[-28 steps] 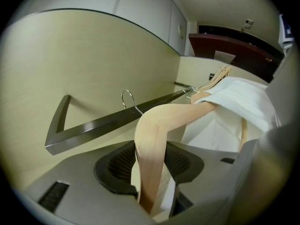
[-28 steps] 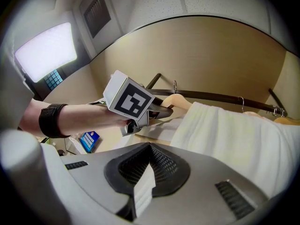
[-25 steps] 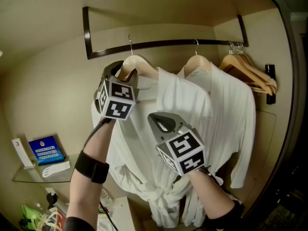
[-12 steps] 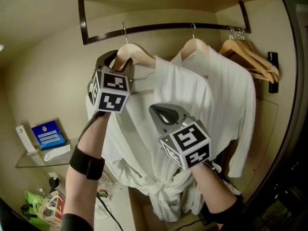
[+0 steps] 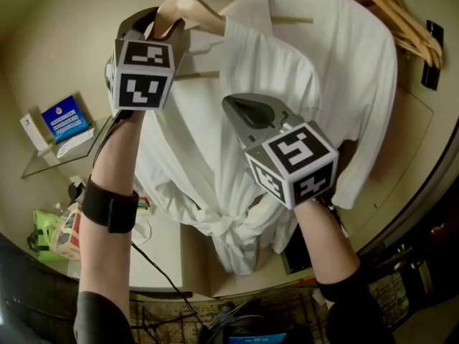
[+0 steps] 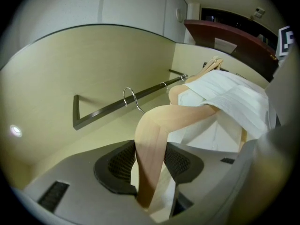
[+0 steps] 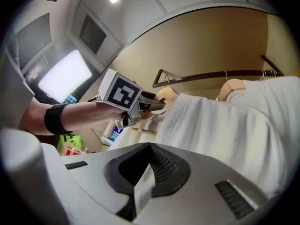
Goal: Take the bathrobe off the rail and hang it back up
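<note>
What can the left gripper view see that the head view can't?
Only the left gripper view shows the dark rail on the wall, and the pads of the left tongs squeezing the wooden hanger. Only the head view shows the robe's tied belt, the blue box and the person's left arm. Both views show the wooden hanger and the white bathrobe.

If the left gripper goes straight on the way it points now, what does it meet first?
The left gripper holds the wooden hanger; beyond it, probably the dark rail or the wall behind, though depth is unclear.
</note>
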The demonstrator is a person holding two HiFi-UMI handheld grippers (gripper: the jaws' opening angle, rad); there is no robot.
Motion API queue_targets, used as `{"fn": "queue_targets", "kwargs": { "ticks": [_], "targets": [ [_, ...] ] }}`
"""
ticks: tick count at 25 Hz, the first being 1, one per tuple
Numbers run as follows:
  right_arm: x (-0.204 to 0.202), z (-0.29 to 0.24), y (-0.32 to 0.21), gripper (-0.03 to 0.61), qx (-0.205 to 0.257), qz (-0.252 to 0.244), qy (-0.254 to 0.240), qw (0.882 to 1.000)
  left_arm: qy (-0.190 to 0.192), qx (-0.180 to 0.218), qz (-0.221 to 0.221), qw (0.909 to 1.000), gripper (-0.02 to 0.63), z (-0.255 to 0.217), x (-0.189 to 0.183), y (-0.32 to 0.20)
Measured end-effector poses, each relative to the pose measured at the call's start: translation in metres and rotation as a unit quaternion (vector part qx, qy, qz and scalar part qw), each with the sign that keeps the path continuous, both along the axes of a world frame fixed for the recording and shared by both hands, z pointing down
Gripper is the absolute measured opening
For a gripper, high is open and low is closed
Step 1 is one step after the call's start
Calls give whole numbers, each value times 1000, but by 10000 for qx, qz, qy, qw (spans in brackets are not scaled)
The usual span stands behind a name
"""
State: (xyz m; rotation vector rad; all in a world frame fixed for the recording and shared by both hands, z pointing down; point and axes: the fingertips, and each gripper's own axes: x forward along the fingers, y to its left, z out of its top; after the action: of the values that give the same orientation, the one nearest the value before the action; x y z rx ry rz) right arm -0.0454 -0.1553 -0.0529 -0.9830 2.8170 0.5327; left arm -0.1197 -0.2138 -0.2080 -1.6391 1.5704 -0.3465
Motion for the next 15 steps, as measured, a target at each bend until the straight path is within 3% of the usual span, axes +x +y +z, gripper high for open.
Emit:
{"fn": "queue_targets", "kwargs": {
  "ticks": [5,9,15],
  "targets": [
    [14,52,3,17,-317,-423,48,9986,92,-230,-368,9990,184,53,2,9],
    [17,111,6,17,-936,-652,126,9934,194,-582,-665,9959,184,116,1,16],
    [9,204,7,17,-1716,-580,353,9828,306,-1094,-797,9903,184,212,-10,16]
  ]
}}
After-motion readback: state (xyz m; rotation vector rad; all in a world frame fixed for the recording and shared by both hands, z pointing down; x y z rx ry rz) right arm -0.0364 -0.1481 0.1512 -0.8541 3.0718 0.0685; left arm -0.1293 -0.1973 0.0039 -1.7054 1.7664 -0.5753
